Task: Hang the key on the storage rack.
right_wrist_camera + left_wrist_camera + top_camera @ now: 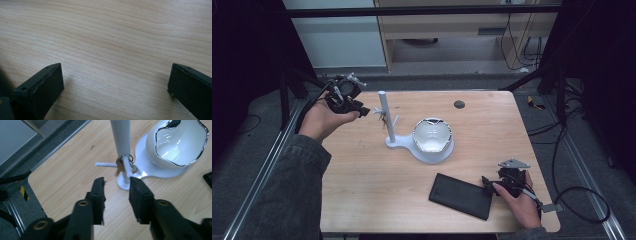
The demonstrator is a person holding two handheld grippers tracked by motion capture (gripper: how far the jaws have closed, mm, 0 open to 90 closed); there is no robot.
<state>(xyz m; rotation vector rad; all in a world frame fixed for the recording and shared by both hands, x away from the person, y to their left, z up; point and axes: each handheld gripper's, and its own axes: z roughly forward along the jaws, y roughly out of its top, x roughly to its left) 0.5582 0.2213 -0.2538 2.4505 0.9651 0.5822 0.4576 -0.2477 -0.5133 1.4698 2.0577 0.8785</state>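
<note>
1. High view: left gripper (362,111) held up over the far left corner of the table (492,125), jaws pointing toward the white stand (388,120).
2. Left gripper view: jaws of the left gripper (117,185) parted, nothing between them but bare wood; tips just short of the stand's post (120,137) and well above the tabletop.
3. Same view: metal key ring (126,158) looped over a short white peg low on the post, with what looks like a brownish key (119,167) hanging below it, though too blurred to be sure.
4. Stand base running into a white dish (433,136) with a wavy silver rim, near the middle of the table, just right of the post.
5. High view: right gripper (490,184) resting low near the near right corner, gripped by the right hand (523,200), jaw tips touching or almost touching the right end of a flat black case (460,195).
6. Right gripper view: jaws of the right gripper (115,77) spread wide, holding nothing, wood grain between them.
7. Black case lying flat along the near edge, well apart from the stand.
</note>
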